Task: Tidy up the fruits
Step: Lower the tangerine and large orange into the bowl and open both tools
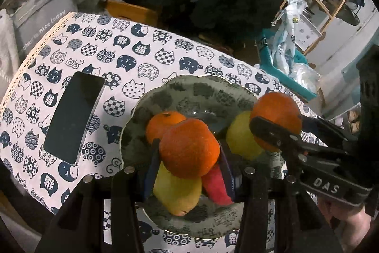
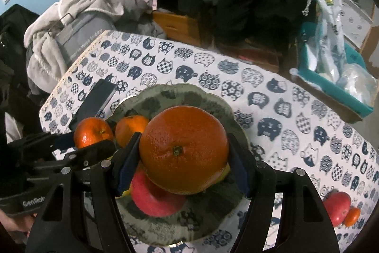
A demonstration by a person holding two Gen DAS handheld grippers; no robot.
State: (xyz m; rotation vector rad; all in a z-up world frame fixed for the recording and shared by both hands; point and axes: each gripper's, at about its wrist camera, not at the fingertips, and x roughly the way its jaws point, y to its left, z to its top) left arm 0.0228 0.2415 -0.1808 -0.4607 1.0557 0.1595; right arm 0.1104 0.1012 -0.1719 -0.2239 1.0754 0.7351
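Both grippers grasp oranges directly above the plate (image 2: 213,98). Left gripper (image 1: 188,153) clamps the small orange (image 1: 189,147) at frame centre; right gripper (image 2: 183,153) clamps the large orange (image 2: 183,149), likewise centred over the plate

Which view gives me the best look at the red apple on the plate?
The right wrist view: the red apple shows its broad rounded side on the plate, just under the orange held by the right gripper. In the left wrist view the red apple is only a narrow strip between the left gripper's orange and finger.
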